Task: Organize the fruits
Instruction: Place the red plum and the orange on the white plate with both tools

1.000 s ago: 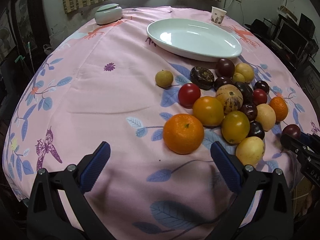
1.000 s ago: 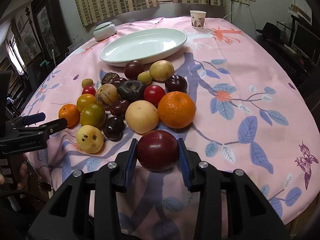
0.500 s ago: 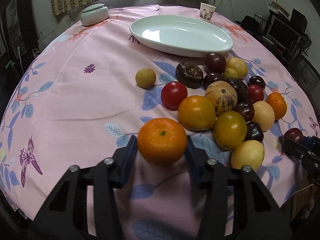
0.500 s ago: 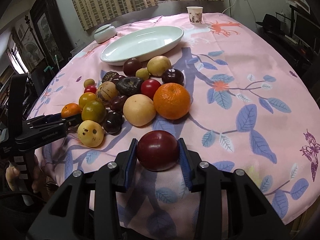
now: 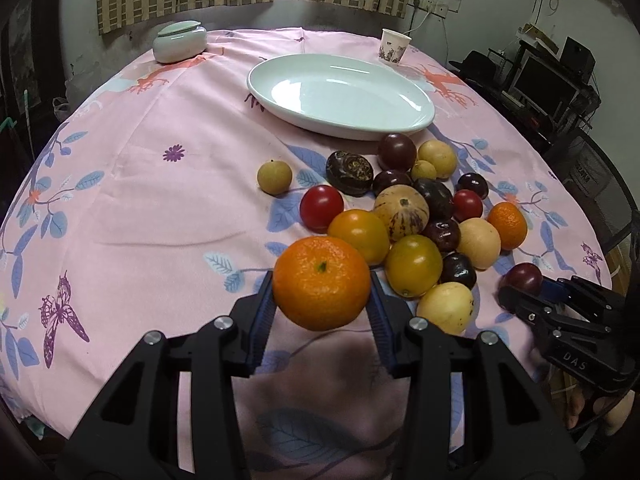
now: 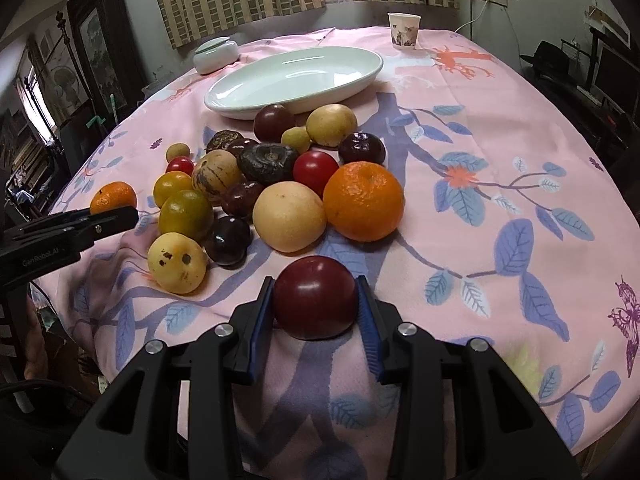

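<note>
Left wrist view: the left hand-held gripper [image 5: 322, 304] clamps an orange [image 5: 322, 282] above the bench [image 5: 140, 200]; the oval dish [image 5: 340, 94] holds nothing.

Right wrist view: the right hand-held gripper [image 6: 316, 306] grips a dark red plum [image 6: 315, 297] beside the fruit pile [image 6: 272, 176]; the paper cup's [image 6: 404, 30] contents are hidden.

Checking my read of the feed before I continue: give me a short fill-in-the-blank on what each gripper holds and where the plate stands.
1. The left gripper is shut on the ____.
2. The right gripper is shut on the dark red ____.
3. The oval plate holds ____ fruit.
4. The paper cup stands on the ____ side of the plate from the fruit pile.

Missing words: orange; plum; no; far
</note>
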Demonstrator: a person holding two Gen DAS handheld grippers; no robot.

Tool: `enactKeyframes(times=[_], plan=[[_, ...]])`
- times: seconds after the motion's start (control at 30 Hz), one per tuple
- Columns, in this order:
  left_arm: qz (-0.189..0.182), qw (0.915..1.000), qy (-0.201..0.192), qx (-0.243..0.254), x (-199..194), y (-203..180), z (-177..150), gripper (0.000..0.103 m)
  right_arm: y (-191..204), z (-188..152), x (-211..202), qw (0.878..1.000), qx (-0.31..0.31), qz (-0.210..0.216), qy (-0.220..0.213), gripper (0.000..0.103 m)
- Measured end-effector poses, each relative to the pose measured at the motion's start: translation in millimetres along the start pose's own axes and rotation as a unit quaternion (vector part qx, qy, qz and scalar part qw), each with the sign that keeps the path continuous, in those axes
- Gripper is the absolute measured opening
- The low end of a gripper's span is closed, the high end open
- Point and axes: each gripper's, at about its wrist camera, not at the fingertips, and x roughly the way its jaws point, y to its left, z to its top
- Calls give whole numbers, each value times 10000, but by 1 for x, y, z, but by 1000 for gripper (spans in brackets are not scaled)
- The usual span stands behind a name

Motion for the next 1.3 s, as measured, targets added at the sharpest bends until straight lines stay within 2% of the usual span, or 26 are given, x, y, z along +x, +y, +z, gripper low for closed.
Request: enactKeyframes(times=[0.1,0.27,0.4,0.5,0.57,0.67,0.73,0.8,0.97,1.23,1.27,1.3], plan=[[-40,10000,-69,32,-9,1,7,44,-2,3,-6,9999,127,101,-39,39],[37,9995,-217,244,-19,2,35,44,7,28,-27,9992,-251,72,-298,39],[116,9989,-243,396,-9,4,79,45,6,63,-19,9984,-391,311,-280,39],[53,9992,-147,362,7,8,128,45,5,111,-10,9969,-567,354,-418,39],[-20,9995,-91,293,22,9,165,45,-1,150,6,9970,-499,406,-430,39],[230,9989,-155,371,51,3,211,45,-7,205,43,9972,-418,512,-360,39],[221,9995,17,235,81,6,235,45,-14,234,77,9986,-328,409,-112,39],[162,9995,263,60,114,10,254,45,-22,259,116,9983,-199,486,249,39],[159,9975,679,-78,181,14,284,45,-24,288,178,9948,-538,486,714,39],[108,9944,1042,-115,236,12,301,46,-16,307,209,9910,-865,539,866,40],[109,9943,1051,-146,238,13,301,46,-16,308,212,9909,-877,524,882,40],[102,9943,1041,-181,239,14,302,52,-15,309,214,9907,-880,505,907,45]])
